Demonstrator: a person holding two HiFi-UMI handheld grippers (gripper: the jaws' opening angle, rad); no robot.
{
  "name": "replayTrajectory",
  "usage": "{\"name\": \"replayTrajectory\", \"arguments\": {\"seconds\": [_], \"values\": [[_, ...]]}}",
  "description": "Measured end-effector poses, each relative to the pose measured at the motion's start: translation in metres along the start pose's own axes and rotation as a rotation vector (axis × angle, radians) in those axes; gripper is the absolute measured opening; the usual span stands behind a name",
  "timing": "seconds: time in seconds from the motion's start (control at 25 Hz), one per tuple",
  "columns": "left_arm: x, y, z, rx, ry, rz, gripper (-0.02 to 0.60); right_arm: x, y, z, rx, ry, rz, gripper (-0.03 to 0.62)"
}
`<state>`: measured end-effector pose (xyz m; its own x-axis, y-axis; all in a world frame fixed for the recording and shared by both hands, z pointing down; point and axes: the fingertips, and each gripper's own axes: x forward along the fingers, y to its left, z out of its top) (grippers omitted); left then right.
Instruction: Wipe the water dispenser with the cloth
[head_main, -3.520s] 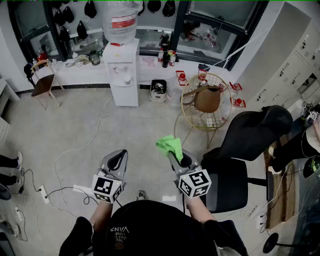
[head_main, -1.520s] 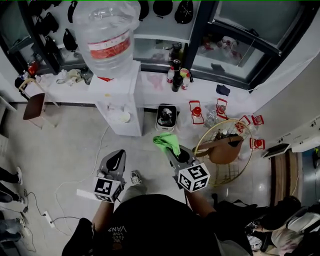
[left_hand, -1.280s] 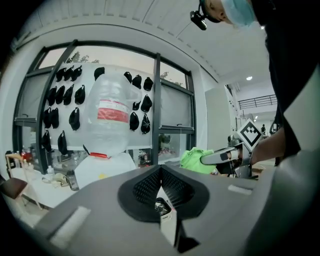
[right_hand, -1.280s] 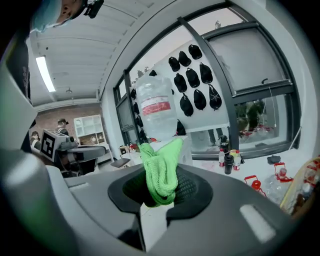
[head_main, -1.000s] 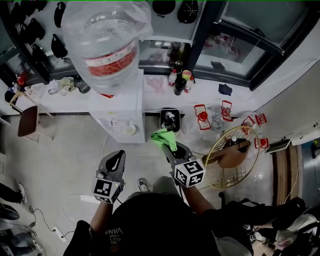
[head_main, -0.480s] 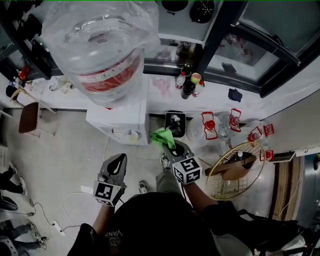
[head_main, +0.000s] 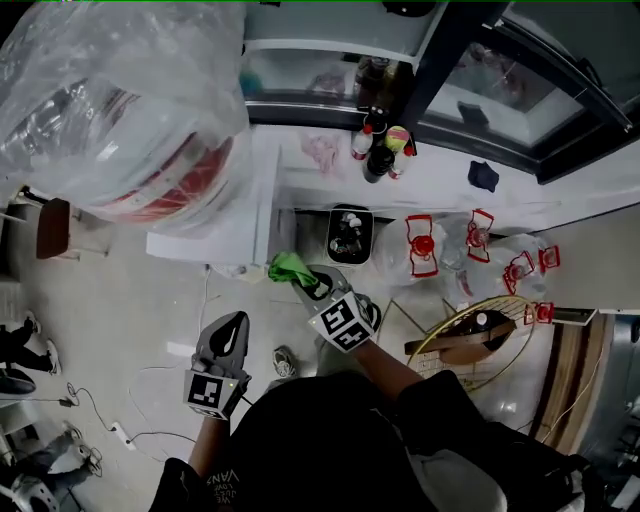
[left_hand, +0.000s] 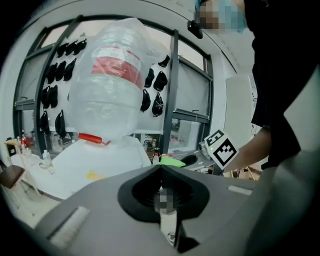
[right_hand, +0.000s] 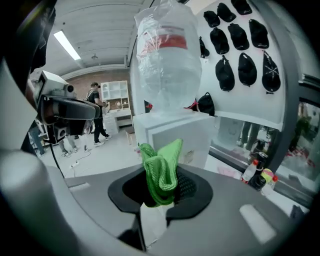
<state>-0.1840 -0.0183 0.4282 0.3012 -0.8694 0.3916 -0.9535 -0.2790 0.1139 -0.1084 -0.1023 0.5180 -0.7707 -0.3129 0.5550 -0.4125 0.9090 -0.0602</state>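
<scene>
Green cloth (head_main: 290, 267) pinched in right gripper (head_main: 304, 284) fingers, just beside white water dispenser (head_main: 262, 200) front edge. Left gripper (head_main: 232, 324) fingers pressed together, empty.

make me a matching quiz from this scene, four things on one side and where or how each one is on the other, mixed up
Things:
1. green cloth
2. left gripper
3. water jug
4. small bin

Place or state:
A. on the floor by the wall
B. pinched in the right gripper
C. shut, nothing between the jaws
D. standing on top of the white dispenser

Pairs: 1-B, 2-C, 3-D, 4-A
</scene>
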Motion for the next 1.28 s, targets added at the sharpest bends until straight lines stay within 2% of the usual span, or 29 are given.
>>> {"name": "replayTrajectory", "arguments": {"seconds": [0.24,0.48,0.8,1.28], "values": [[0.017,-0.005,-0.002,-0.011,0.041,0.027,0.002,0.034,-0.016,0.008,-0.06,0.004,0.056,0.091],[0.028,-0.004,-0.005,-0.025,0.07,0.058,0.002,0.065,-0.046,0.017,-0.096,0.014,0.058,0.091],[0.042,0.004,-0.004,-0.044,0.072,0.118,0.002,0.109,-0.117,0.033,-0.144,0.029,-0.006,0.091],[0.031,0.018,-0.014,-0.085,0.097,0.176,0.002,0.165,-0.219,0.07,-0.235,0.092,-0.174,0.092]]}}
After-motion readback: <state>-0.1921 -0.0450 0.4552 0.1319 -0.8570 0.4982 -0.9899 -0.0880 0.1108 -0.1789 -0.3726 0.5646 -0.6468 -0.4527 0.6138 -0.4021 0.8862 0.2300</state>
